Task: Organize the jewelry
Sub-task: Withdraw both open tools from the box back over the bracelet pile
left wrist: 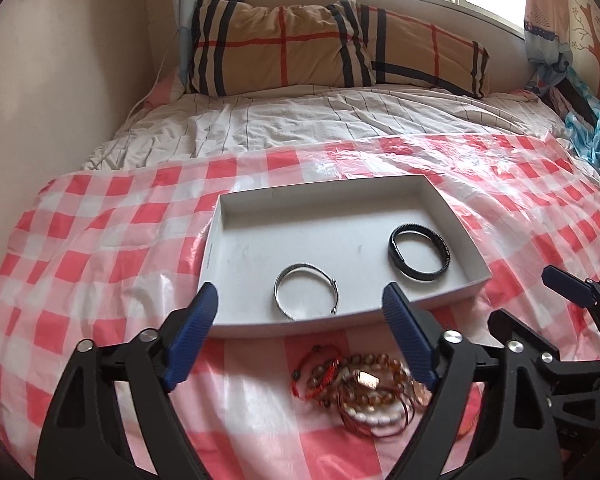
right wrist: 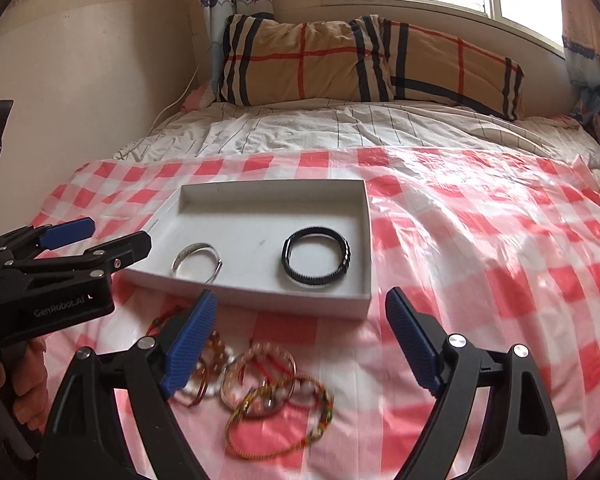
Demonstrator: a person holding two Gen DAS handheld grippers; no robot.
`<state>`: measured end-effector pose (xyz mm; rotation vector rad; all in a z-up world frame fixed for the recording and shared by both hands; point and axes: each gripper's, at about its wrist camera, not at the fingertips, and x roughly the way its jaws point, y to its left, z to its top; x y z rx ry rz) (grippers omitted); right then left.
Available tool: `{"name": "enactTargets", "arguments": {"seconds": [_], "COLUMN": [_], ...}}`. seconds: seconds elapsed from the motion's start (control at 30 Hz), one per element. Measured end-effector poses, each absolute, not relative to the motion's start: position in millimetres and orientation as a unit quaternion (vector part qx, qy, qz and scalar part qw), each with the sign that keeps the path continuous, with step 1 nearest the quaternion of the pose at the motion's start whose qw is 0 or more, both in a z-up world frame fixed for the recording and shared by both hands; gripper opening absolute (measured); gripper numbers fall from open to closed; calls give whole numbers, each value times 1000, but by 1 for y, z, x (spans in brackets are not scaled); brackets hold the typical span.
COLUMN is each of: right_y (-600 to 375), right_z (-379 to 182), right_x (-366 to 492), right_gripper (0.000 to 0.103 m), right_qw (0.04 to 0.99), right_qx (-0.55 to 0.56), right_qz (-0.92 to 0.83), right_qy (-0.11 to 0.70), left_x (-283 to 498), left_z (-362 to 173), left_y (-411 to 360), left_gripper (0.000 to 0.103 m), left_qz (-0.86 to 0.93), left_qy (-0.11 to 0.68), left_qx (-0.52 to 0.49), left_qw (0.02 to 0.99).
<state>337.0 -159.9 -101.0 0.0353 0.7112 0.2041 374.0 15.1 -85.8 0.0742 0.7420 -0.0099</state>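
A shallow white cardboard tray (left wrist: 466, 240) lies on a red-and-white checked plastic sheet (left wrist: 100, 264) spread over the bed. Two items are inside the tray: a silver bangle (left wrist: 306, 293) at its near left part, and a black bracelet (left wrist: 419, 253) at its right part, well apart from the bangle. Both lie flat on the tray floor.

Outside the tray, just in front of its near wall, a heap of beaded and red-cord bracelets (left wrist: 364, 390) rests on the sheet; individual pieces are tangled and blurred. In the right wrist view the same heap (right wrist: 260, 390) includes amber bead strands and a multicoloured woven cord.

The left gripper (left wrist: 300, 308) is tilted downward above the near edge of the tray, jaws wide apart, nothing between the blue pads; the heap shows below them. The right gripper (right wrist: 300, 312) is likewise tilted downward in front of the tray's near right corner, jaws wide apart and empty. A hand (right wrist: 24, 380) grips the left gripper's handle to the left of the tray.

Beyond the tray, two plaid pillows (left wrist: 340, 48) lean against the wall under a window.
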Motion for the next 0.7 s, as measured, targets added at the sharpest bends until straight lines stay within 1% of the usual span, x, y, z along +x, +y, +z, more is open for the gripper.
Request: {"name": "enactTargets", "arguments": {"seconds": [0.13, 0.17, 0.27, 0.7], "right_y": [-167, -169, -175, -174], "right_z": [-99, -100, -108, -122], "right_x": [303, 296, 284, 295], "right_gripper": [87, 87, 87, 87], "right_qw": [935, 936, 933, 924], "right_qx": [27, 30, 34, 19], "right_qz": [93, 93, 86, 88], "right_qy": [340, 339, 349, 372], "left_x": [342, 335, 321, 330], "left_z": [-84, -84, -86, -100], "left_y": [14, 15, 18, 33], "left_gripper": [88, 91, 93, 93], "left_qz": [-2, 2, 9, 12], "left_qy": [359, 356, 349, 369], "left_qx": [42, 41, 31, 4], "left_qw": [932, 934, 937, 929]}}
